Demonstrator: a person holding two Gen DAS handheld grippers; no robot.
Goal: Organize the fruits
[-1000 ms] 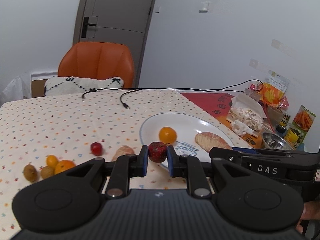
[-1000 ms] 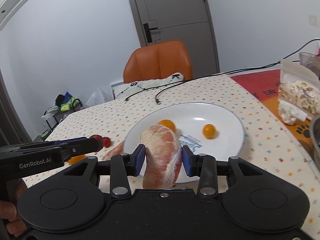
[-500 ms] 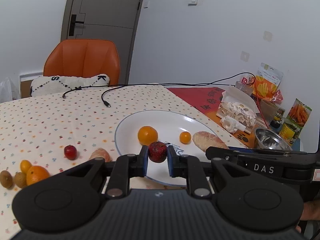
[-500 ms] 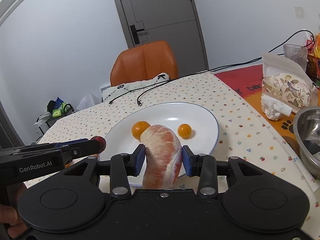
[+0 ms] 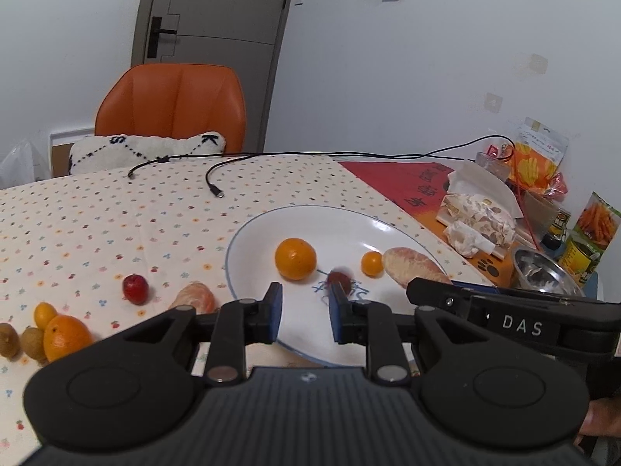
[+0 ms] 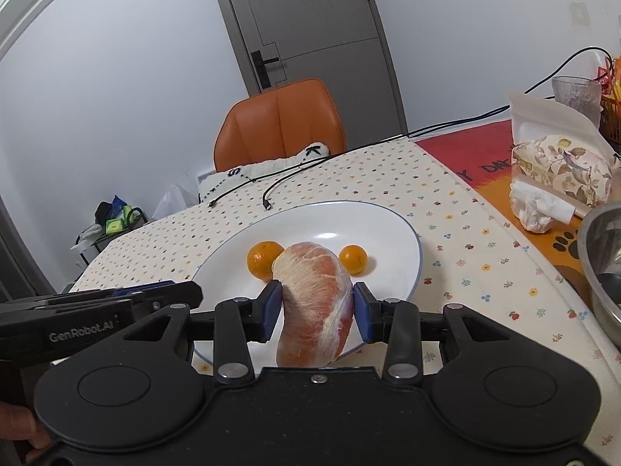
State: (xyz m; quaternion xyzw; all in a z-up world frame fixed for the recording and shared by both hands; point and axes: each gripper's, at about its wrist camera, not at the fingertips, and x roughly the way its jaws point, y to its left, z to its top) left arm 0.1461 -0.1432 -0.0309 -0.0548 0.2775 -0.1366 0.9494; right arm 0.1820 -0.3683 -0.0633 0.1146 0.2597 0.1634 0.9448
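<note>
Dotted cloth covers the tabletop (image 5: 116, 225), with an orange chair (image 5: 170, 105) and a grey door (image 5: 217, 15) behind it. At 9 o'clock in the left wrist view, two kiwis (image 5: 19, 343), a kumquat (image 5: 45, 313) and an orange (image 5: 66, 337) lie clustered and touching; nearer 10 o'clock sit a small red fruit (image 5: 135, 288) and, just beside it, a peeled citrus segment (image 5: 193, 299), both on the cloth outside the white plate (image 5: 252, 240). At centre, the left gripper (image 5: 304, 312) hangs over the near rim of the plate, its fingers (image 5: 273, 310) released and spread with nothing between them. A blurred dark red fruit (image 5: 338, 279) lies on the plate just beyond the right-hand finger; whether they touch cannot be told. Also on the plate are a large orange (image 5: 295, 258) at 12 o'clock and a small orange (image 5: 372, 263) at 1 o'clock. In the right wrist view, the right gripper (image 6: 315, 312) hovers over the near rim of the plate, fingers clenched on a peeled grapefruit piece (image 6: 315, 303) held upright. At 3 o'clock stand a patterned tissue pack (image 6: 559, 171) and a steel bowl (image 6: 599, 264).
</note>
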